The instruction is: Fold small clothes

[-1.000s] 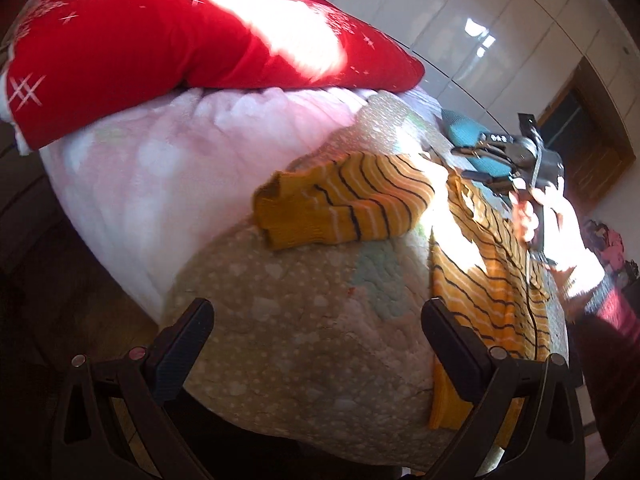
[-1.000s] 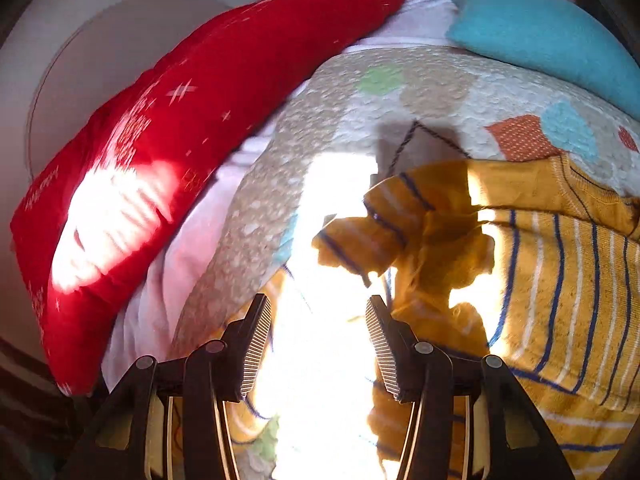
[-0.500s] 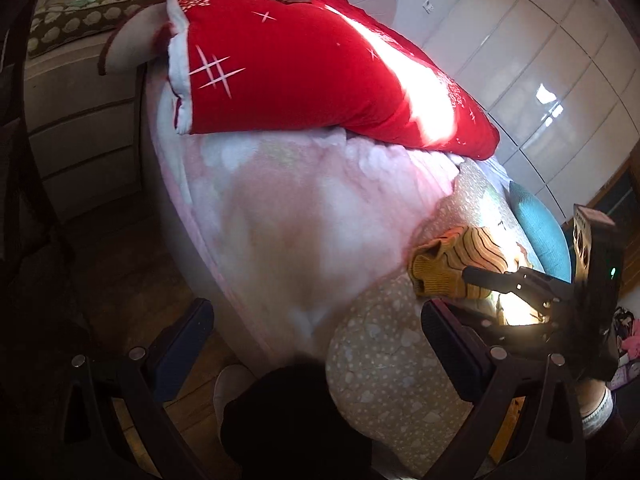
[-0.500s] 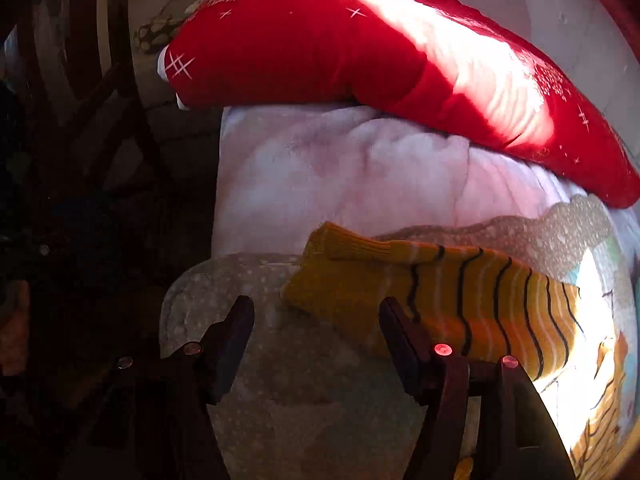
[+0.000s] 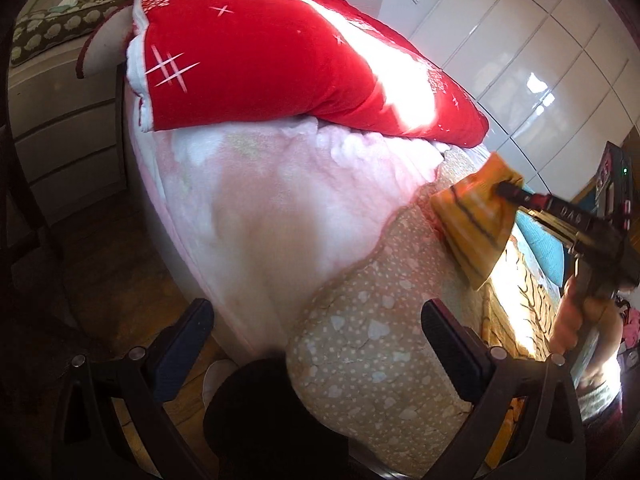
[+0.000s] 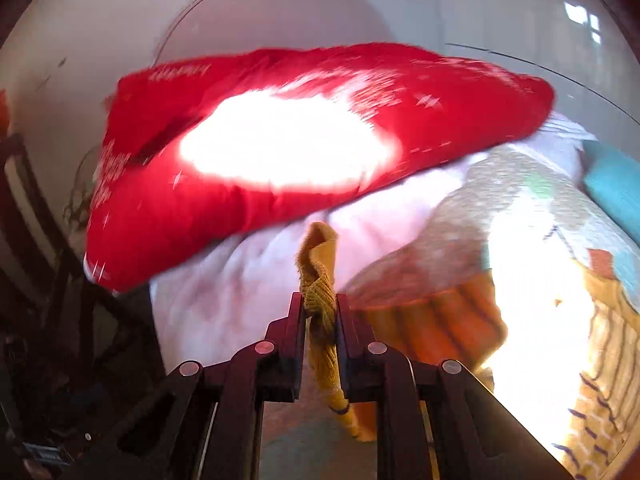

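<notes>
A small yellow sweater with dark stripes lies on the dotted quilt of a bed. My right gripper is shut on the sweater's sleeve cuff and holds it up off the quilt. In the left wrist view the right gripper shows at the right, with the lifted sleeve hanging from it. My left gripper is open and empty, low at the bed's near edge, well left of the sweater.
A big red cushion lies on a pink fleece blanket at the head of the bed. A teal pillow lies at the far right. White wardrobe doors stand behind. A wooden floor and a dark shoe are below.
My right gripper has closed on the sleeve cuff and lifted it off the quilt. My left gripper stays pulled back at the bed's edge, still open.
</notes>
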Action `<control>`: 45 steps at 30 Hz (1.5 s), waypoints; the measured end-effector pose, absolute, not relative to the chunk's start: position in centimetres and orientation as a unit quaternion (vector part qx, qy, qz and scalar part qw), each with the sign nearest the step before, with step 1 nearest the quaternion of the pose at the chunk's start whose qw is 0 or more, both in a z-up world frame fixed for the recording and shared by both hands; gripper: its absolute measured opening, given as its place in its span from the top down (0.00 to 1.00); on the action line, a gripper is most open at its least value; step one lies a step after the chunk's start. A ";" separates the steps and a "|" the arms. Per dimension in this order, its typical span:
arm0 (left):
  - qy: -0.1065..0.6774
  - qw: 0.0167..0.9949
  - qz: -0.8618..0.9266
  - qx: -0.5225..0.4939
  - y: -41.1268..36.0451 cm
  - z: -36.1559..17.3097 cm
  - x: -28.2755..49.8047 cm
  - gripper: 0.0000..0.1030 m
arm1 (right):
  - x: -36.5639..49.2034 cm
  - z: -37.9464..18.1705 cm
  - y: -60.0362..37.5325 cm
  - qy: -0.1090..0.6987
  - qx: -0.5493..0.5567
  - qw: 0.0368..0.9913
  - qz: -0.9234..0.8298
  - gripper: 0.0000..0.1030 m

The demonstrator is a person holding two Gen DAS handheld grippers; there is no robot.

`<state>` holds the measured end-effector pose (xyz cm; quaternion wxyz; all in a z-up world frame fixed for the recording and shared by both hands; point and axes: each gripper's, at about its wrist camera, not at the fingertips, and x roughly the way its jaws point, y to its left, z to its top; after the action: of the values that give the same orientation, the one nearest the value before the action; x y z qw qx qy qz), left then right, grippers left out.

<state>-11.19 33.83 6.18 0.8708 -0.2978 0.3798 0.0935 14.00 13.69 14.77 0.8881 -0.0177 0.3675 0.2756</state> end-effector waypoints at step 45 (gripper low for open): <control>0.459 0.877 -0.087 -0.110 14.3 6.6 -4.0 0.00 | -10.0 13.7 -32.0 0.460 0.060 0.876 -0.134 0.33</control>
<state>-3.97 14.35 6.64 0.8775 -0.1102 0.4585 -0.0872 -9.96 -32.05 13.67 0.8758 0.0598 0.4597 -0.1344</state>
